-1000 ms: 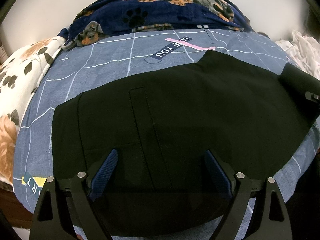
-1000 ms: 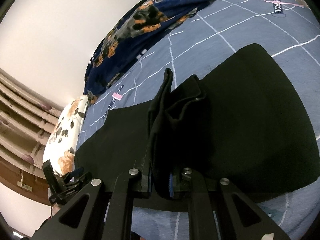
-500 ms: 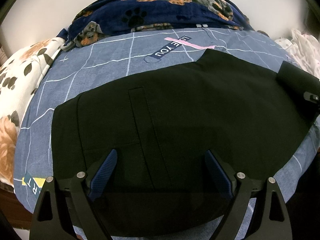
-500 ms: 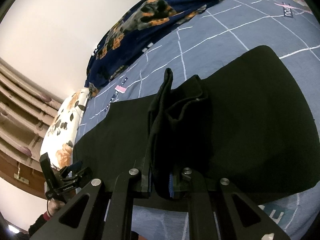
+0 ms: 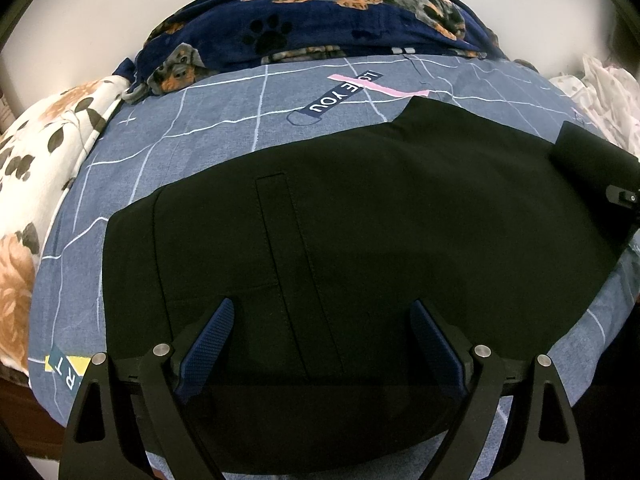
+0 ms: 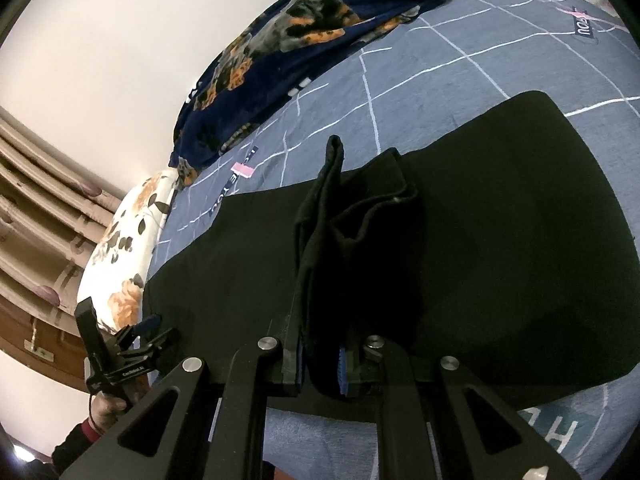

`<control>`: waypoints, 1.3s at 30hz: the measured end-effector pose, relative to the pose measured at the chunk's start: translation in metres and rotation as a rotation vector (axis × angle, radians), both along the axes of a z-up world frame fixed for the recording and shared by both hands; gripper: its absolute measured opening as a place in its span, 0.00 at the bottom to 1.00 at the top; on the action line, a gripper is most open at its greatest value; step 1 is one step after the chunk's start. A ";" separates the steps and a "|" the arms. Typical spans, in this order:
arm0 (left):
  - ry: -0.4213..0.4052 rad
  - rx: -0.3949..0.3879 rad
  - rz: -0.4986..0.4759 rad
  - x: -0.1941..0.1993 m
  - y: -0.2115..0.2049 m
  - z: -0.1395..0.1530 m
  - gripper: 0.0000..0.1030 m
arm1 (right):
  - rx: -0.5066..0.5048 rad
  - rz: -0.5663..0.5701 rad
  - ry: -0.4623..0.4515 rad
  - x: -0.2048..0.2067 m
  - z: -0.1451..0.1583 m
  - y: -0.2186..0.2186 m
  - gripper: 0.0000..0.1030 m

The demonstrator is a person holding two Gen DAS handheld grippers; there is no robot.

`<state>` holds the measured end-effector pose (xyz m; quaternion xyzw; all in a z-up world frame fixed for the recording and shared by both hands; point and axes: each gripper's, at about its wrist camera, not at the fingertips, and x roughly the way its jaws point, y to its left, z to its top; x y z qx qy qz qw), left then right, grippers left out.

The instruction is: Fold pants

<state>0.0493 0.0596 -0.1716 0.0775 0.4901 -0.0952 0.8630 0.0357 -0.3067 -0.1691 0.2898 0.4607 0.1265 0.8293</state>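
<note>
One pair of black fabric pants (image 5: 360,240) lies spread flat across my bed, on a blue-grey bedsheet (image 5: 224,128) printed with a thin white grid and a few word labels. The pants cover most of the sheet's middle, running from the left side to the right.

I hold two grippers, one in each hand. My left gripper (image 5: 320,344) hovers over the near edge of the pants with its two blue-padded fingers (image 5: 210,340) standing wide apart; nothing is caught between them. My right gripper (image 6: 320,364) has its two fingers drawn close together, clamped on a bunched fold of the pants' right end, which rises from the pads as a crumpled black ridge above the flat cloth.

At the far edge of the bed lies one navy fleece blanket (image 5: 320,28) patterned with dogs and paw prints. To the left sits one white pillow (image 5: 44,152) with orange flowers and dark leaves. At the far right is one heap of crumpled white cloth (image 5: 600,96). A plain pale wall (image 6: 120,40) stands behind.
</note>
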 end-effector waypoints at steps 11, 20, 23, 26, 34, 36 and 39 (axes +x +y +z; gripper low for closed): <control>0.001 0.003 -0.001 0.000 -0.001 0.000 0.88 | -0.015 0.016 0.000 0.000 0.000 0.005 0.12; 0.001 0.004 0.000 0.000 -0.002 0.000 0.88 | -0.019 0.024 0.001 0.001 0.001 0.009 0.12; 0.001 0.003 0.000 0.000 -0.002 0.000 0.89 | -0.023 0.033 -0.001 0.001 0.001 0.012 0.12; 0.001 0.004 0.000 0.000 -0.003 0.000 0.89 | -0.024 0.040 -0.002 0.002 0.001 0.015 0.12; 0.002 0.005 -0.001 0.000 -0.003 -0.001 0.89 | -0.028 0.049 0.000 0.004 0.002 0.019 0.13; 0.002 0.005 -0.001 0.000 -0.004 -0.001 0.89 | -0.030 0.050 -0.001 0.004 0.002 0.018 0.13; 0.002 0.007 -0.002 0.000 -0.004 -0.001 0.90 | -0.029 0.050 0.001 0.004 0.002 0.018 0.13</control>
